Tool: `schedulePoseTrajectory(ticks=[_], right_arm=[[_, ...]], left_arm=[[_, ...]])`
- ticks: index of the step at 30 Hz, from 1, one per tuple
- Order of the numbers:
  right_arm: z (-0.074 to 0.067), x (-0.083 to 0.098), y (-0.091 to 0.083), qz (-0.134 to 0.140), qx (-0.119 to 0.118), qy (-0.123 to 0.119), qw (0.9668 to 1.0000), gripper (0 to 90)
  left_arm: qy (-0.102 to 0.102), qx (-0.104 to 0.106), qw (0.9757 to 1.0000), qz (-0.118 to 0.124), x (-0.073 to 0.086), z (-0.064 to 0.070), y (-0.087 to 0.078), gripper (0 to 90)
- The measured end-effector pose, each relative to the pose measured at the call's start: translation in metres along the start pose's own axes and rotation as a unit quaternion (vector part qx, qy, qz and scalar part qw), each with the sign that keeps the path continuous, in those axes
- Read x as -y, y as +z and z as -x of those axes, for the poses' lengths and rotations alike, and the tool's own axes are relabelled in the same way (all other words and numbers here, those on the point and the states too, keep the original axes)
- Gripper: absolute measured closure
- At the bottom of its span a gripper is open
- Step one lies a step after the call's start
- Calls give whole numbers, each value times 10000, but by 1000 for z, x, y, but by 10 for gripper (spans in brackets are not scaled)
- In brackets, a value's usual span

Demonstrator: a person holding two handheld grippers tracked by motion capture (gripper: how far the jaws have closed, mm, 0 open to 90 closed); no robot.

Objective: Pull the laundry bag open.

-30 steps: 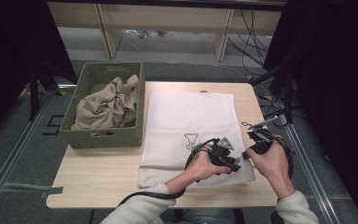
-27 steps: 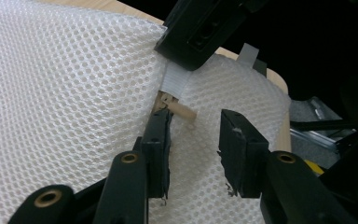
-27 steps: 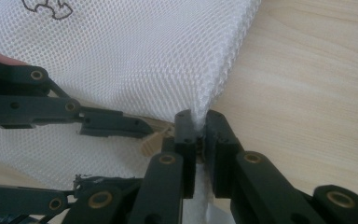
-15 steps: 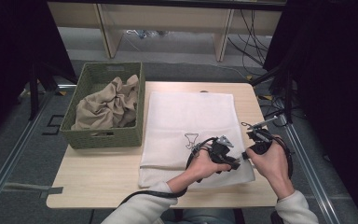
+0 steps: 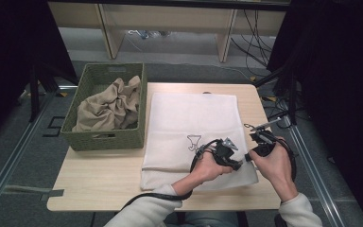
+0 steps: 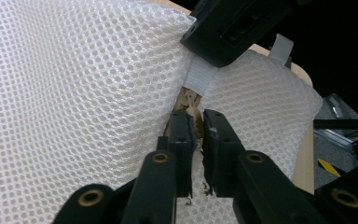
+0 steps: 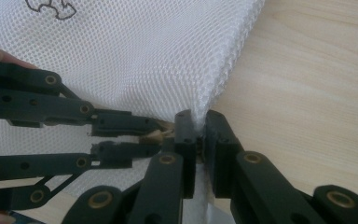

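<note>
A white mesh bag (image 5: 194,118) with a small dark print lies flat on the wooden table (image 5: 99,184). Both grippers meet at its near right corner. My right gripper (image 7: 198,128) is shut on the bag's edge, and mesh (image 7: 144,56) is pinched up between its pads. My left gripper (image 6: 198,126) has just been closing. Its jaws now stand almost together on a small tan tab (image 6: 189,100) at the bag's edge. From the right gripper view the left gripper (image 7: 161,136) reaches in from the left, tips on that tab. In the high view the left gripper (image 5: 240,164) and right gripper (image 5: 248,156) nearly touch.
A green woven basket (image 5: 108,139) holding crumpled beige cloth (image 5: 106,106) stands on the table's left side, against the bag. Bare wood (image 7: 307,70) lies right of the bag's corner, near the table's right edge. Cables trail from both grippers.
The left gripper's jaws have drawn closer together at the bag's corner. Both hands and the bag stay where they were.
</note>
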State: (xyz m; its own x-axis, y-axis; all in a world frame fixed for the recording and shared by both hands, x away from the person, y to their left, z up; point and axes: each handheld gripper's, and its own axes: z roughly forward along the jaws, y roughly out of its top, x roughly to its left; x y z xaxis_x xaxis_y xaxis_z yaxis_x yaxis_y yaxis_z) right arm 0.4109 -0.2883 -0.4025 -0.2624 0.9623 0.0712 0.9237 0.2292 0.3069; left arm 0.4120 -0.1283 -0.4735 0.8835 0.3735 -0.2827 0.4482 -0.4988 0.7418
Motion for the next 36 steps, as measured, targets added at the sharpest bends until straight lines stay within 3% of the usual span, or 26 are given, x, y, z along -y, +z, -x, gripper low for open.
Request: schedulePoseTrajectory(ticks=[5,13,20,28,29,30,31,36], right_arm=[[0,0,-1,-25,-21,15,10000,849],[1,0,1,-9,-67,-10,10000,850],[2,0,2,-27,80,40,10000,851],[2,1,3,-45,59,21,10000,851],[-3,1,1,-219,3,395,9990,850],[-2,1,2,-229,24,394,9990,851],[4,1,5,-71,87,58,9999,851],[2,1,5,-90,19,43,9999,850]], left_arm=[[1,-17,10000,-61,0,0,-1,861],[-162,44,9998,-96,-2,-1,-7,865],[-212,-3,9997,-142,-2,-1,-12,866],[-249,-23,9996,-151,1,-2,-19,866],[-255,-49,9995,-157,2,-2,-21,866],[-240,-46,9995,-185,3,-2,-22,866],[-232,-46,9995,-202,3,-3,-23,866],[-242,-47,9995,-198,3,-3,-25,866]])
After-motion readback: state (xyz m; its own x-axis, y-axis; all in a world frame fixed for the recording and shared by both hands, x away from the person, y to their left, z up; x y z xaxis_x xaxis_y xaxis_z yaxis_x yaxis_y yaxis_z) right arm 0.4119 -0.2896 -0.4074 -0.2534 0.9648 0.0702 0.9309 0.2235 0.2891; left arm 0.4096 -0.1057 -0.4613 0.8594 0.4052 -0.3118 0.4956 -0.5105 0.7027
